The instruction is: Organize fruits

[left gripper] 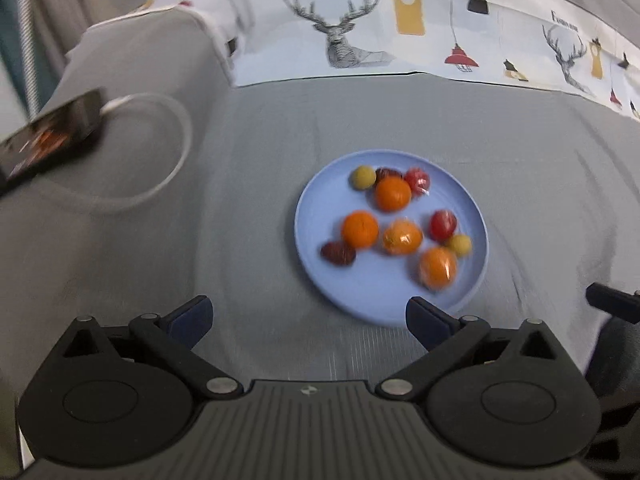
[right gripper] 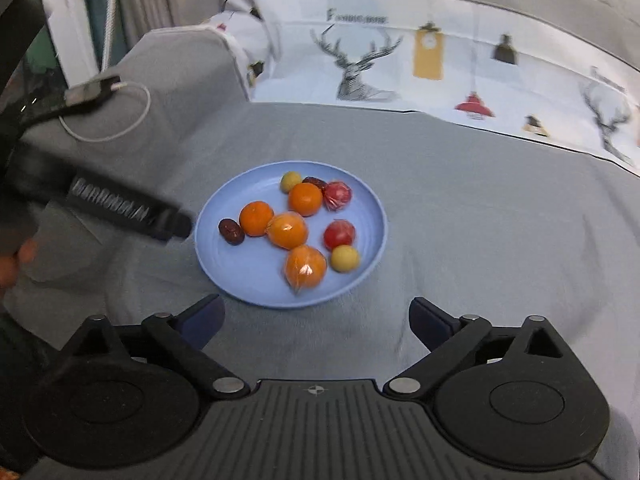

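A light blue plate [left gripper: 360,290] lies on the grey cloth just past my left gripper [left gripper: 308,308], which is open with nothing between its fingers. The plate holds several oranges [left gripper: 359,229], some in clear wrap, two red fruits [left gripper: 443,225], two small yellow fruits [left gripper: 363,177] and two dark dates [left gripper: 338,253]. In the right wrist view the same plate [right gripper: 240,280] sits ahead of my right gripper [right gripper: 316,306], also open and empty. A finger of the left gripper [right gripper: 132,210] reaches to the plate's left rim there. One right finger [left gripper: 612,306] shows at the left view's right edge.
A phone [left gripper: 48,136] with a looped white cable [left gripper: 176,152] rests on a raised grey cushion at the left. A white cloth printed with deer and lamps [left gripper: 348,36] runs along the back. A person's hand [right gripper: 16,260] is at the left edge.
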`<state>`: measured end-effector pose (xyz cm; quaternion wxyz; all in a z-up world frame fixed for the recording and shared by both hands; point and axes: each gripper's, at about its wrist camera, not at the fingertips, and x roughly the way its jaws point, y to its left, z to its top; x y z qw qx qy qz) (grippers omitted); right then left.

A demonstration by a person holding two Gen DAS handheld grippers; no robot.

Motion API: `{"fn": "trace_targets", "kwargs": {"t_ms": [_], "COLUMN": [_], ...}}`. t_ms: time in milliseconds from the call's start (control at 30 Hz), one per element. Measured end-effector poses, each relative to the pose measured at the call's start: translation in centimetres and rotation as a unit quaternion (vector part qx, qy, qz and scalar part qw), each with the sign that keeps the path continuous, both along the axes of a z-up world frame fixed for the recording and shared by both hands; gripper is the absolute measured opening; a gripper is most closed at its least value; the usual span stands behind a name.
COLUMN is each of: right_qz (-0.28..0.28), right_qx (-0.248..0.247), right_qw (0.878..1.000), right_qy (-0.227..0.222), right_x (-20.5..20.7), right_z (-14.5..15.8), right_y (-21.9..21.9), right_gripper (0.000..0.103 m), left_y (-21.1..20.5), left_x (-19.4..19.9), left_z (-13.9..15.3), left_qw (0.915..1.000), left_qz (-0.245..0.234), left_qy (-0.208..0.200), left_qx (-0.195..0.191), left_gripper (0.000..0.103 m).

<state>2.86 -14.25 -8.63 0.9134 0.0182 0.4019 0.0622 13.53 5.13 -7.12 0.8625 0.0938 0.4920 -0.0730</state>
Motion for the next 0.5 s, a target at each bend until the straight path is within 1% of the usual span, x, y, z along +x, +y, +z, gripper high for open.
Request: {"fn": "trace_targets", "kwargs": {"t_ms": [133, 267, 367, 500], "right_qz": [-0.018, -0.024, -0.037, -0.047], "right_qx": [-0.012, -0.027, -0.034, -0.049], "right_qw": [0.999, 0.998, 0.997, 0.995], "right_qy": [-0.025, -0.052, -0.066, -0.072], "right_x": [-2.5, -4.6, -6.5, -8.4], "right_z": [1.6, 3.1, 3.6, 3.7], "right_y": [0.3, 0.5, 0.6, 0.9], "right_gripper": [0.100, 0.100, 0.102, 0.102], "left_y": [0.7, 0.5, 0.7, 0.5], "left_x": [-3.0, -4.9, -7.0, -9.1], "left_z": [1.4, 2.6, 3.4, 3.5], "left_qw": [0.9999, 0.9997, 0.9990, 0.9992], "left_qz": [0.008, 0.006, 0.013, 0.019], "left_qy": [-0.012, -0.023, -0.042, -0.035], "left_qx": [-0.004, 0.007, 0.002, -0.003], "left_gripper": [0.103, 0.103, 0.103, 0.103]}}
